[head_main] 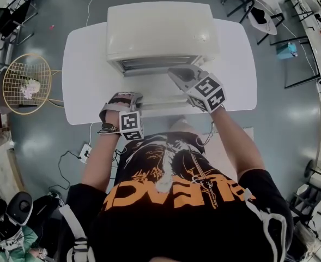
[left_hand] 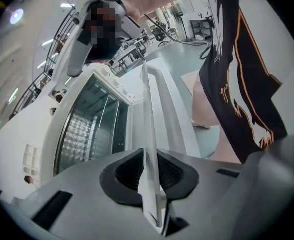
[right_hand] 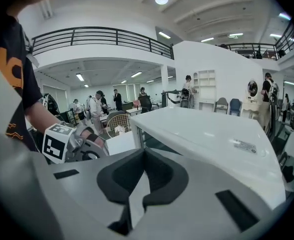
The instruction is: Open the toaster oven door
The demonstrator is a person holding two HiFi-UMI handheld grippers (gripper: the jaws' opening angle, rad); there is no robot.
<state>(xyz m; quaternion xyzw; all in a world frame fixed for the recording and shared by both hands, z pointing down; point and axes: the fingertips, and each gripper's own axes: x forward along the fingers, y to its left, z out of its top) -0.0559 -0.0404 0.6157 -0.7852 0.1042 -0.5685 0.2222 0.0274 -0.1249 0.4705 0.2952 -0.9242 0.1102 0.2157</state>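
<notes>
The white toaster oven (head_main: pixel 160 31) stands on a white table (head_main: pixel 84 53), its door (head_main: pixel 163 98) folded down flat toward me. My left gripper (head_main: pixel 128 97) is at the door's front left corner. In the left gripper view the door's thin edge (left_hand: pixel 147 129) runs between the jaws of that gripper (left_hand: pixel 149 184), with a dark gap on both sides; the open cavity (left_hand: pixel 87 129) lies to its left. My right gripper (head_main: pixel 176 74) hovers at the upper right of the opening. Its own view shows this gripper (right_hand: pixel 137 194) shut and empty beside the oven's top (right_hand: pixel 211 139).
A gold wire basket (head_main: pixel 24 83) sits on the floor left of the table, and a power strip (head_main: pixel 85 153) with cables lies near my feet. Chairs (head_main: pixel 258 10) stand at the back right. Several people stand far off in the right gripper view.
</notes>
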